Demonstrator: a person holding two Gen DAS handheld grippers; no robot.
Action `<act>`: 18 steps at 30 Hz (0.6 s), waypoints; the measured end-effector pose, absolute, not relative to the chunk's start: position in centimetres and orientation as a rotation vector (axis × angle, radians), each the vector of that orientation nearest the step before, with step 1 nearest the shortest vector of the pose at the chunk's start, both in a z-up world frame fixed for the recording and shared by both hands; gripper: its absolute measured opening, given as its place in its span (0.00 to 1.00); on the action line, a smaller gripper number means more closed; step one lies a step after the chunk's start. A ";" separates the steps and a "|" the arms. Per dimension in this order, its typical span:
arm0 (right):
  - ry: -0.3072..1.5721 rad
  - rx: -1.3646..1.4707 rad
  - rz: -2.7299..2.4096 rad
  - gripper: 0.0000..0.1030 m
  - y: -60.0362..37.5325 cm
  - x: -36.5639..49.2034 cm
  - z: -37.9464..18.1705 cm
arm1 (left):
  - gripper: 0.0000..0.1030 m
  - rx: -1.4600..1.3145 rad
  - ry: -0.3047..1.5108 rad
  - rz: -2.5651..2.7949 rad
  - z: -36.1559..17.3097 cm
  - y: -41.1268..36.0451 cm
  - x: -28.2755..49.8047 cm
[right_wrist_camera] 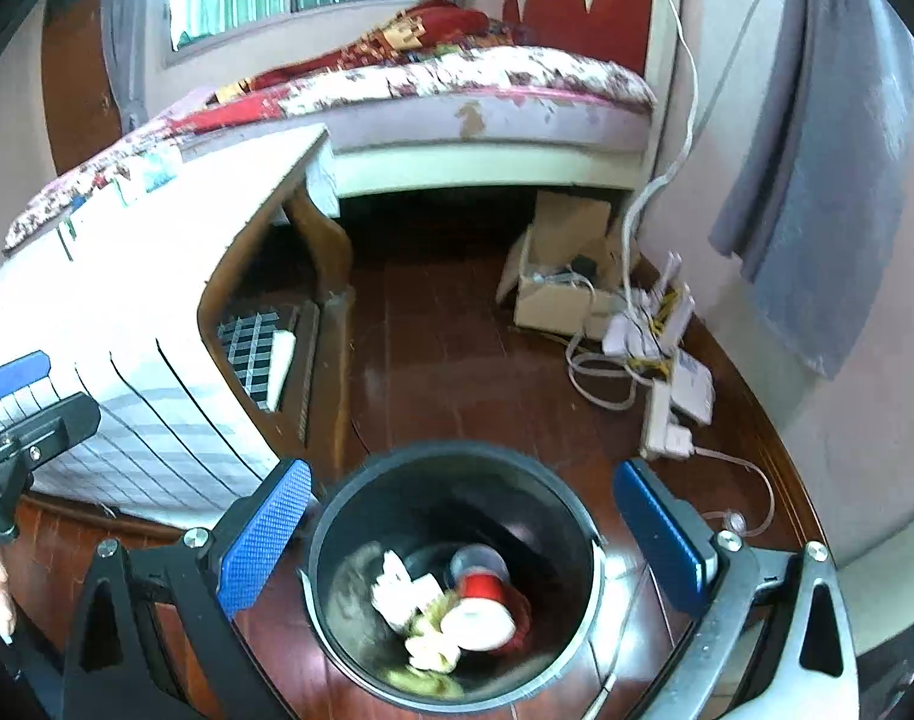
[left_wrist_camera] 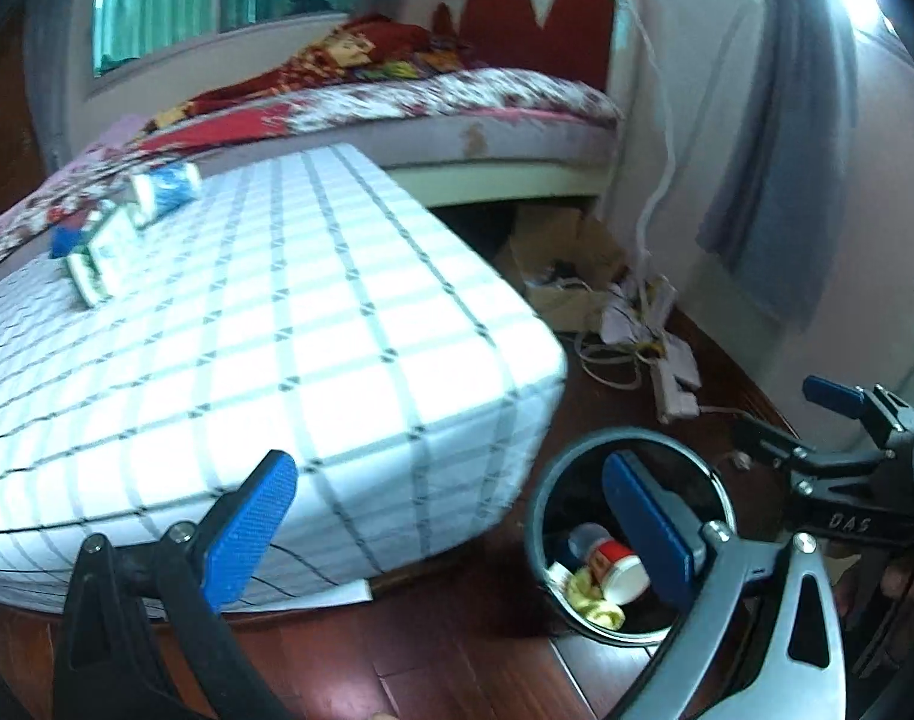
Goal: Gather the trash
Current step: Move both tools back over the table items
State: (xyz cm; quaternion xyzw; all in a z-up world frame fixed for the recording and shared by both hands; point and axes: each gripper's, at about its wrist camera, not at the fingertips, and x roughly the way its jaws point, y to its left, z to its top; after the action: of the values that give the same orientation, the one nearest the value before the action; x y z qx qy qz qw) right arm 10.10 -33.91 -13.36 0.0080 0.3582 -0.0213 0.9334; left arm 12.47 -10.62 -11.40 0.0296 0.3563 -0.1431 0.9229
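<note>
Right tongs (right_wrist_camera: 460, 534) spread, trash bin (right_wrist_camera: 337, 516) beneath

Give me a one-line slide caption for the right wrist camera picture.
Open right hand-held gripper poised over a black trash bin holding a red-and-white cup and crumpled paper.

A round bin (right_wrist_camera: 451, 576) stands on the wooden floor (right_wrist_camera: 445, 372), just right of a low cloth-covered table (left_wrist_camera: 265, 324). Inside the bin lie a cup (right_wrist_camera: 478, 612) and crumpled wrappers (right_wrist_camera: 403, 594). Cartons (left_wrist_camera: 127, 222) sit on the table's far left edge. Behind the table is a bed (left_wrist_camera: 457, 114), with an open cardboard box (right_wrist_camera: 553, 282) under its right end. A power strip and cables (right_wrist_camera: 661, 372) lie on the floor right of that box.
</note>
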 end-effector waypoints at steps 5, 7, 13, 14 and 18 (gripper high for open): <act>0.676 0.021 0.007 0.99 -30.6 12.6 -10.6 | 0.99 0.023 0.694 -0.209 -9.8 -6.3 13.5; 0.656 0.027 0.040 0.99 -29.0 13.6 -9.8 | 0.99 0.008 0.681 -0.162 -9.3 -3.9 14.0; 0.692 0.004 0.150 0.99 -21.9 17.9 -7.8 | 0.99 -0.048 0.670 -0.013 -8.5 3.9 15.8; 0.697 0.005 0.168 0.99 -20.7 18.6 -7.6 | 0.99 -0.054 0.669 0.007 -8.5 5.1 16.0; 0.679 -0.025 0.269 0.99 -14.0 21.7 -6.2 | 0.99 -0.082 0.656 0.101 -8.0 10.8 16.7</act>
State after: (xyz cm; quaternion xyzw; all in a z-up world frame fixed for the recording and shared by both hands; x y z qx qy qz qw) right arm 21.65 -13.95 -6.25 -0.0120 0.3318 0.1313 0.9341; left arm 16.74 10.79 -8.02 -0.0403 0.3221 0.0497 0.9446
